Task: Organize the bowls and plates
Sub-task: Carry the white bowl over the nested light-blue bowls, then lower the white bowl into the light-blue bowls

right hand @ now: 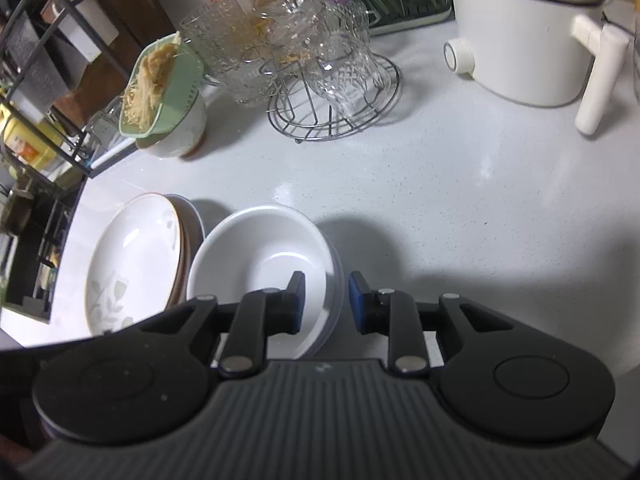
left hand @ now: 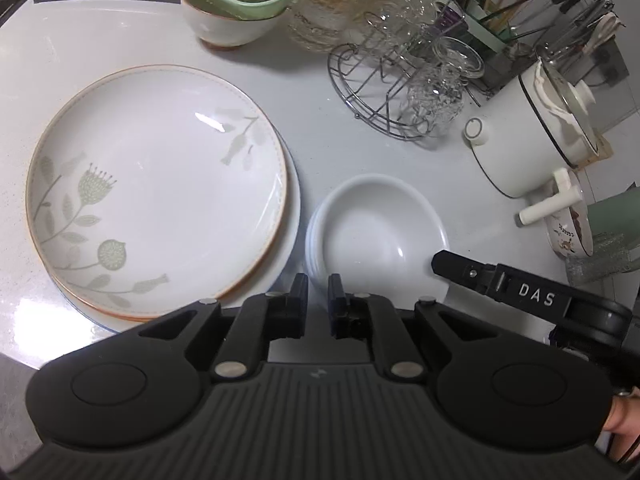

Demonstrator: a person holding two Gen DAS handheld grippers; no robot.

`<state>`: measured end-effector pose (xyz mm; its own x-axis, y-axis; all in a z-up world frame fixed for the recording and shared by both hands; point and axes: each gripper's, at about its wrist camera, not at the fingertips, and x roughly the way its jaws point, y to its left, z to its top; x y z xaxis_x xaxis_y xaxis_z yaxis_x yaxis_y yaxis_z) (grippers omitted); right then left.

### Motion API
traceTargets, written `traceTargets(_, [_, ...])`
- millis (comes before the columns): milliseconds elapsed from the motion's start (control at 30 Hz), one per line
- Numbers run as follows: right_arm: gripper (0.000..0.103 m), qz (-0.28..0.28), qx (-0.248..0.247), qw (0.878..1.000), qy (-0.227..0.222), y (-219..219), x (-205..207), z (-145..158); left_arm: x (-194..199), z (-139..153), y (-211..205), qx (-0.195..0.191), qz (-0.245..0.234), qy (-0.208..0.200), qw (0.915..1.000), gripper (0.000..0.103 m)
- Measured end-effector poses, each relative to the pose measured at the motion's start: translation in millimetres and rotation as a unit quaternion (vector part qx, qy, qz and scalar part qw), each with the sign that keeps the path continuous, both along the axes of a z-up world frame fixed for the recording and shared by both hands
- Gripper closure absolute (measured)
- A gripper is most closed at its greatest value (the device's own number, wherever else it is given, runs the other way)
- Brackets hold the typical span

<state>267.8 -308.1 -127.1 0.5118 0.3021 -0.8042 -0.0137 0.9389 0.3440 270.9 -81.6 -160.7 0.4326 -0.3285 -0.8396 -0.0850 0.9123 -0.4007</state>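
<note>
The pale speckled tabletop (left hand: 360, 152) fills both my views. Largest on it is the stack of round white plates with an orange rim and grey-green leaf print (left hand: 160, 188), at the centre left of my left wrist view and the lower left of my right wrist view (right hand: 132, 264); a plain white plate shows beneath the printed ones. Just beside it, to its right, sits the stack of plain white bowls (left hand: 376, 236), nested one in another, at the lower centre of both views (right hand: 260, 256). In the upper right stands a white electric pot with a side handle (left hand: 520, 144), also at the upper right of my right wrist view (right hand: 532, 40). Near the top centre is a round wire rack holding cut-glass cups (left hand: 400, 92), (right hand: 332, 92). At the upper left a white bowl carries a green strainer of pale noodles (left hand: 236, 4), (right hand: 164, 96). My right tongs (right hand: 326, 300) are released: the jaws stand apart astride the near rim of the white bowls, one finger over the bowl's inside and the other outside it, with clear gaps on both sides. From my left view they reach in from the lower right (left hand: 440, 262). My left tongs (left hand: 318, 300) hover low between plates and bowls, jaws narrowly parted and grasping nothing.
</note>
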Motion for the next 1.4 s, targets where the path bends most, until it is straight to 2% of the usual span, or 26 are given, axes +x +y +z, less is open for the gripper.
traceTargets(67, [0.075,0.003,0.01,1.0,0.004,0,4,-4,0,0,0,0.0,0.001,0.001,1.0,0.09])
traceTargets(200, [0.075,-0.004,0.006,1.0,0.017,3,11,-17,-2,-1,0,0.003,0.002,-0.001,1.0,0.072])
traceTargets(433, [0.077,-0.016,0.023,0.999,0.047,7,17,-37,-2,-1,-10,-0.006,-0.006,-0.001,1.0,0.056])
traceTargets(500, [0.084,-0.02,0.014,0.998,0.05,9,17,-40,2,-2,-12,-0.011,-0.001,0.01,0.9999,0.056])
traceTargets(600, [0.087,-0.032,0.009,0.998,0.047,8,17,-39,9,-2,-15,-0.005,0.007,0.014,0.9999,0.056])
traceTargets(833, [0.089,-0.054,-0.012,0.998,0.042,-10,15,-35,19,-11,-34,0.011,-0.03,0.023,0.9992,0.056])
traceTargets(933, [0.089,-0.065,-0.012,0.997,0.049,-20,11,-34,25,-16,-44,0.008,-0.05,0.026,0.9984,0.056])
traceTargets(1067, [0.089,-0.068,-0.009,0.996,0.054,-26,7,-35,32,-25,-57,0.025,-0.071,0.028,0.9968,0.056])
traceTargets(1167, [0.089,-0.071,-0.001,0.996,0.061,-28,4,-37,35,-32,-58,0.029,-0.072,0.025,0.9967,0.059])
traceTargets(1300, [0.089,-0.069,0.0,0.996,0.064,-26,1,-39,37,-42,-56,0.022,-0.072,0.028,0.9968,0.074])
traceTargets(1400, [0.089,-0.064,-0.007,0.996,0.061,-21,4,-39,40,-46,-49,0.001,-0.068,0.04,0.9969,0.077])
